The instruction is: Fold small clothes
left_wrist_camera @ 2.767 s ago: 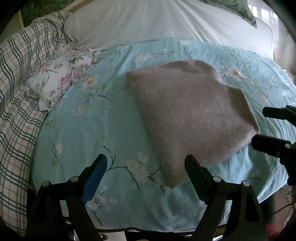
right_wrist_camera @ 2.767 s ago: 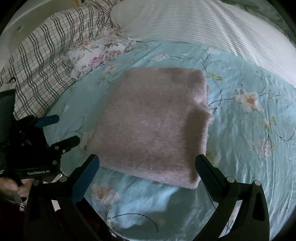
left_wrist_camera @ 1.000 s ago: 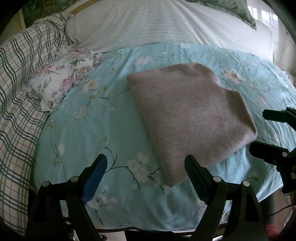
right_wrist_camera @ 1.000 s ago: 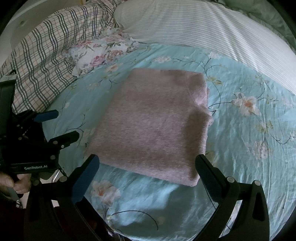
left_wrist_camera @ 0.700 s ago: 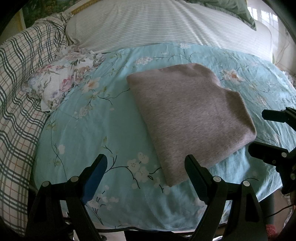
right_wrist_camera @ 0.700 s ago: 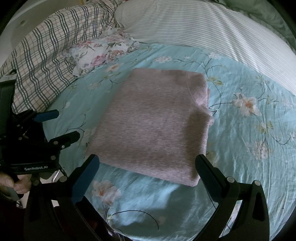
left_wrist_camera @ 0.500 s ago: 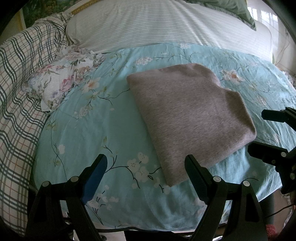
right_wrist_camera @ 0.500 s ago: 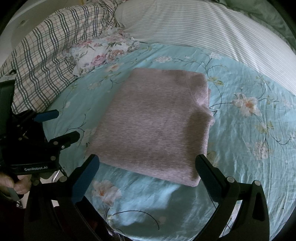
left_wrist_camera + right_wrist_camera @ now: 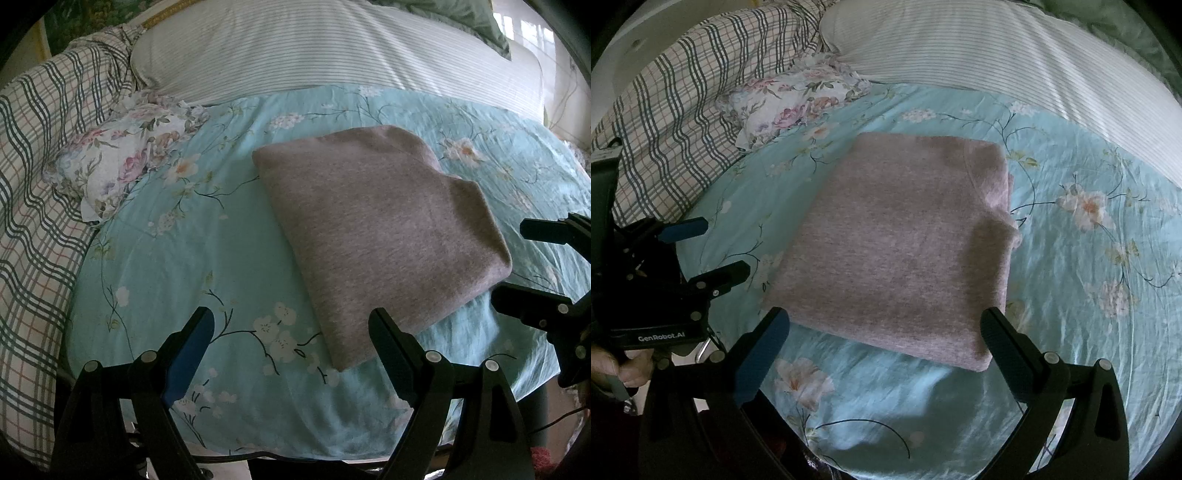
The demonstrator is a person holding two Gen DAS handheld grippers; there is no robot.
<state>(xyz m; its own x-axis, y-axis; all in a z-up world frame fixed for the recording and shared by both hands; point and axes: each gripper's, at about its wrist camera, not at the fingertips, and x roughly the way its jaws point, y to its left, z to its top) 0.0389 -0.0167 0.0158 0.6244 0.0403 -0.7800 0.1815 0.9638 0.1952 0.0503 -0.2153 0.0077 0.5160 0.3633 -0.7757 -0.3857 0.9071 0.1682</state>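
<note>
Garment: we see a pinkish-grey folded garment (image 9: 380,229) lying flat on the light blue floral sheet (image 9: 177,258), folded into a compact rectangle, with a small step in its outline at the far right corner.
Left tongs: our left gripper (image 9: 291,325) has its jaws wide apart and holds nothing; it hangs over the near edge of the bed.
Garment against left tongs: the near corner of the fold sits just inside the right finger of that gripper, while the left finger stands over bare sheet; we cannot tell whether the finger touches the cloth.
Right tongs: our right gripper (image 9: 884,325) is likewise spread wide and empty.
Garment against right tongs: the near edge of the fold runs between its two fingertips, just beyond them.
Each in the other's view: the right gripper shows at the right border of the left view, beside the garment's right edge; the left gripper (image 9: 705,247) shows at the left border of the right view, beside its left edge.
Surroundings: a floral cloth (image 9: 118,162) lies bunched at the sheet's far left, well apart from the garment, next to a plaid blanket (image 9: 33,177); a striped pillow (image 9: 314,48) lies behind.
</note>
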